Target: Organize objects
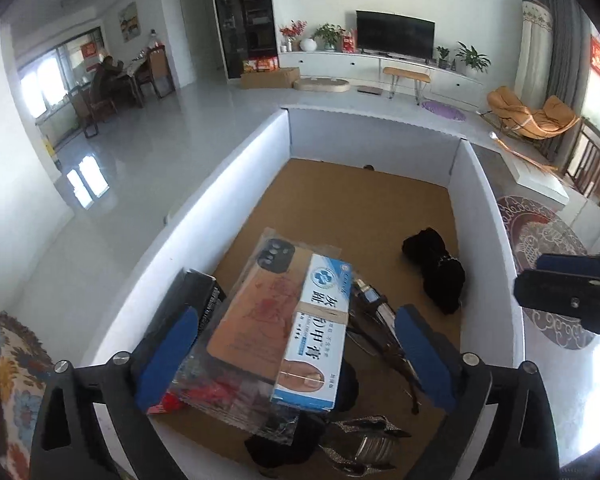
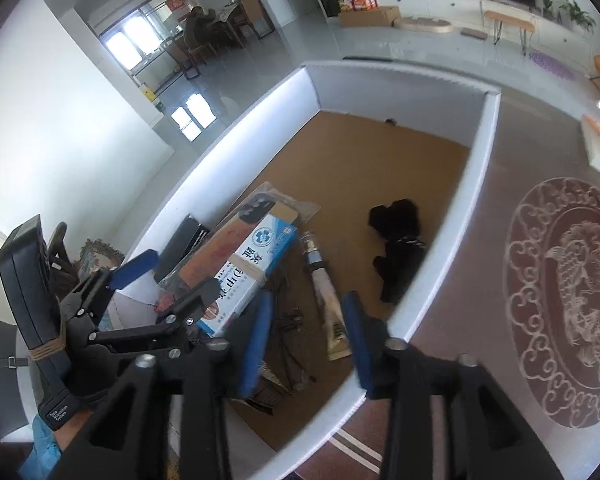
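Cardboard walls, white outside and brown on the floor, form an open box (image 1: 236, 184) that fills the middle of both views. Seen from the left wrist, the left hand-held gripper (image 1: 296, 354) hangs over the box's lower part with its blue pads spread as wide as they go; the pile lies below and between them, but neither pad presses on anything. That pile is a blue-and-white medicine carton (image 1: 316, 340) lying on a phone case in clear wrapping (image 1: 256, 308), with a black flat box (image 1: 196, 300) against the left wall. Right of the carton are dark-framed glasses (image 1: 384, 344), and at the bottom edge of this view alone a silvery woven item (image 1: 368, 440) shows. A black fabric bundle (image 1: 436, 268) sits near the right wall.

The right wrist view shows what the first hides: a long tube (image 2: 324, 284) lying beside the carton (image 2: 248, 268), and the whole left tool from outside, with the person's blue-gloved hand (image 2: 44, 448) at lower left. The right hand-held gripper (image 2: 306, 340) stands partly open over the glasses (image 2: 296, 332) and the tube's lower end, holding nothing. To the right of the box (image 2: 476, 184) a worktop with a fish medallion (image 2: 572, 296) spreads out. In the left view the right tool (image 1: 564, 292) appears only as a dark shape at the right edge.
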Demonstrator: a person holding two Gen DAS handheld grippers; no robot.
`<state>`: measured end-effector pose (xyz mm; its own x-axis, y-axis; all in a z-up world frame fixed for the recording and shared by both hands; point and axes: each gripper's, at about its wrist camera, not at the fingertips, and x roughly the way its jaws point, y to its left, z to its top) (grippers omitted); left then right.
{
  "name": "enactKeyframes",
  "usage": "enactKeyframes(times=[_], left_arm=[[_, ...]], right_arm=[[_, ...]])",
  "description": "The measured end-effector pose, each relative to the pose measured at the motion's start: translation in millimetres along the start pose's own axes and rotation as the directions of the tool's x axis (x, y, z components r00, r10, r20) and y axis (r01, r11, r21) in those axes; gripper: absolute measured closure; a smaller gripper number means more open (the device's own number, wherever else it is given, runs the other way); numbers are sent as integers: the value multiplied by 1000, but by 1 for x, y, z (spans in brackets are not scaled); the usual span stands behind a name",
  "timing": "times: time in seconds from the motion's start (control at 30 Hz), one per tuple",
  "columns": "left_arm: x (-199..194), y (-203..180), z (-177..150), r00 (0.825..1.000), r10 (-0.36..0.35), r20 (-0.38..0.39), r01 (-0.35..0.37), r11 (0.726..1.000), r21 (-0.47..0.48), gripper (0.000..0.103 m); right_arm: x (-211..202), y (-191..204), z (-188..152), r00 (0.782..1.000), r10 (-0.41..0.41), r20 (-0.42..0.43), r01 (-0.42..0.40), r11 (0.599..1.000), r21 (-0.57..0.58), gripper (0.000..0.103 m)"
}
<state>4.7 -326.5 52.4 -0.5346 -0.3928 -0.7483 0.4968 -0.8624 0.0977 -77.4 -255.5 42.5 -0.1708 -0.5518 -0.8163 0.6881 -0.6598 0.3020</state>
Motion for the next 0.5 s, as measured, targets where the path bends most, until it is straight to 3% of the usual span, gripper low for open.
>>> enactKeyframes(times=[0.1, 0.17, 0.37, 0.5], left_arm=[[-10, 2, 5, 993, 113, 16, -112, 993, -41, 0], [-18, 5, 3, 991, 135, 16, -133, 987, -87, 0], [-40, 10, -4, 998, 51, -29, -55, 986, -157, 0], [-31, 23, -5, 988, -19, -155, -13, 978, -206, 0]], right_arm=[[-23, 6, -1, 996, -82, 34, 84, 996, -42, 34], [-26, 7, 5, 991, -127, 45, 130, 990, -64, 22], [-39, 17, 8, 984, -175, 42, 179, 977, -116, 21], [-33, 20, 8, 979, -201, 26, 203, 971, -129, 21]])
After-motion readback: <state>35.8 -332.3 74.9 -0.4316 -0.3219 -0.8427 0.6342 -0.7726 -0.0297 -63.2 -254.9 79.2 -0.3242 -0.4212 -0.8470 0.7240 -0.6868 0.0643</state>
